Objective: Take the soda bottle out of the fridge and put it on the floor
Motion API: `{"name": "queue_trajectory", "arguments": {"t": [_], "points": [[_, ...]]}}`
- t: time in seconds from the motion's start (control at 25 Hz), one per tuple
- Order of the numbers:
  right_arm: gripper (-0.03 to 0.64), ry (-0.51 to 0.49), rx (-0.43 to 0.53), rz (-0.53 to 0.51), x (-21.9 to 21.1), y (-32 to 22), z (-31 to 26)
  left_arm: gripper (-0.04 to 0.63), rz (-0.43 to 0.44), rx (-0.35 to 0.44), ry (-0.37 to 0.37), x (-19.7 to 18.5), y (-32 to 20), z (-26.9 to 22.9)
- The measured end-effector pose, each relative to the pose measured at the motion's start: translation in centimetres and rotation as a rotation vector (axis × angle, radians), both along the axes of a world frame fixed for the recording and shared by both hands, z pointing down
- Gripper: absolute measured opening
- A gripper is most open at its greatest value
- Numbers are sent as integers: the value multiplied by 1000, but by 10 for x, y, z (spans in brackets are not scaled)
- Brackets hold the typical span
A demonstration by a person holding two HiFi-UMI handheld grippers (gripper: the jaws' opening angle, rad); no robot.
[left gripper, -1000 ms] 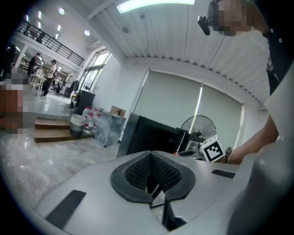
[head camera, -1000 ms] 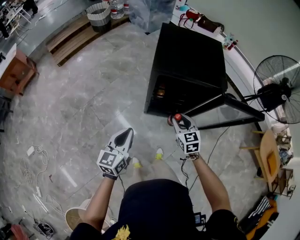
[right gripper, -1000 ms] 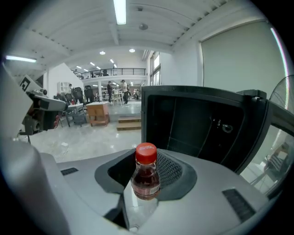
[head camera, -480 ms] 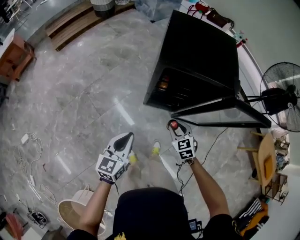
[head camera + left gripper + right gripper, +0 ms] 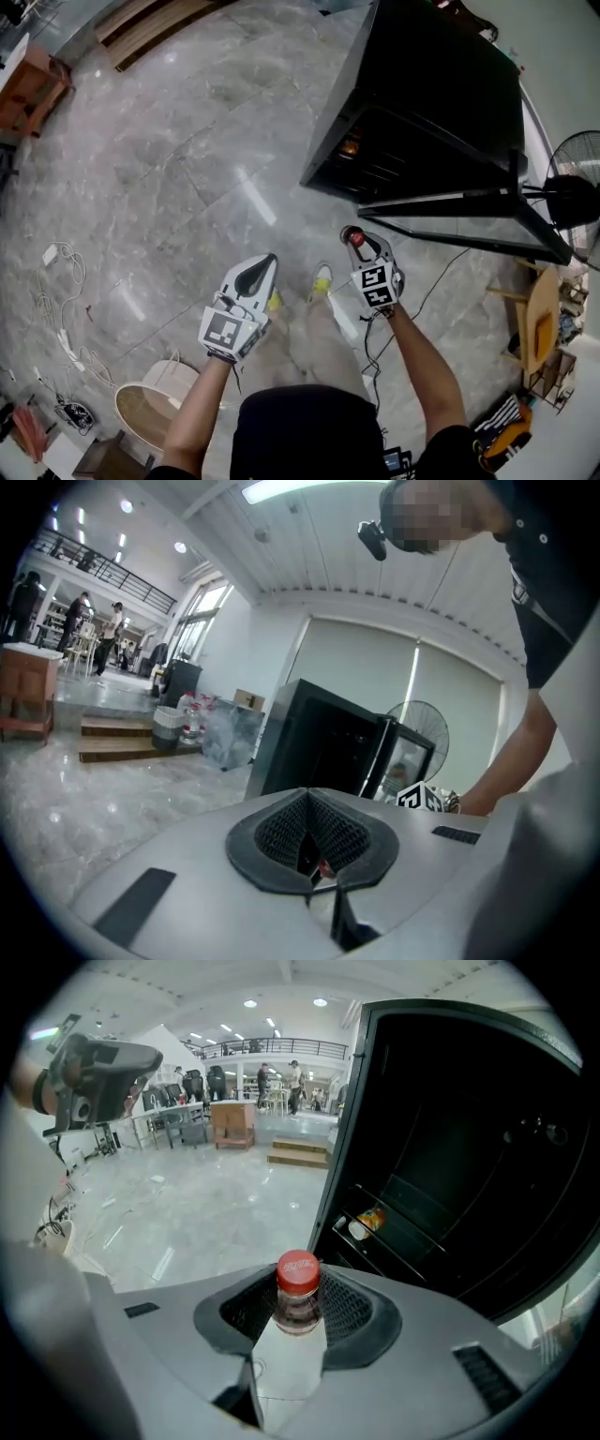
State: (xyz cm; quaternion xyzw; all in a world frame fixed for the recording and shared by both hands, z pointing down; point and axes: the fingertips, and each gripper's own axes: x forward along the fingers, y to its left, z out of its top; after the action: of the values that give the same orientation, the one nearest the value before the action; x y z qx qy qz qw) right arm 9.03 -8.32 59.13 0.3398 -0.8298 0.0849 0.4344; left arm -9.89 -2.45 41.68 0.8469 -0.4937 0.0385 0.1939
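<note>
The soda bottle [image 5: 298,1309], clear with dark drink and a red cap [image 5: 355,238], sits between the pads of my right gripper [image 5: 298,1324], which is shut on it just below the cap. In the head view this gripper [image 5: 362,247] hangs over the grey floor, in front of the black fridge [image 5: 427,103] and its open door [image 5: 469,214]. My left gripper [image 5: 256,274] hovers to the left of it, above the floor, apart from the bottle. Its pads [image 5: 281,832] meet with nothing between them.
An orange bottle [image 5: 373,1220] lies on a shelf inside the fridge. A standing fan [image 5: 572,192] and a wooden chair [image 5: 539,314] are at the right. The person's feet [image 5: 321,279] are between the grippers. Cables [image 5: 61,309] and a round white basket [image 5: 155,412] lie at the left.
Both grippers have sunk toward the floor, the right one further, tipping downward with the bottle still in it. The fridge now sits higher and nearer in the head view.
</note>
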Motion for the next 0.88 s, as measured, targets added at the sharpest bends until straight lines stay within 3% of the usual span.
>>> {"name": "queue_trajectory", "arguments": {"t": [0.88], "points": [[126, 167, -183, -72, 1, 19, 184, 15, -45, -80, -14, -2, -5, 114]]}}
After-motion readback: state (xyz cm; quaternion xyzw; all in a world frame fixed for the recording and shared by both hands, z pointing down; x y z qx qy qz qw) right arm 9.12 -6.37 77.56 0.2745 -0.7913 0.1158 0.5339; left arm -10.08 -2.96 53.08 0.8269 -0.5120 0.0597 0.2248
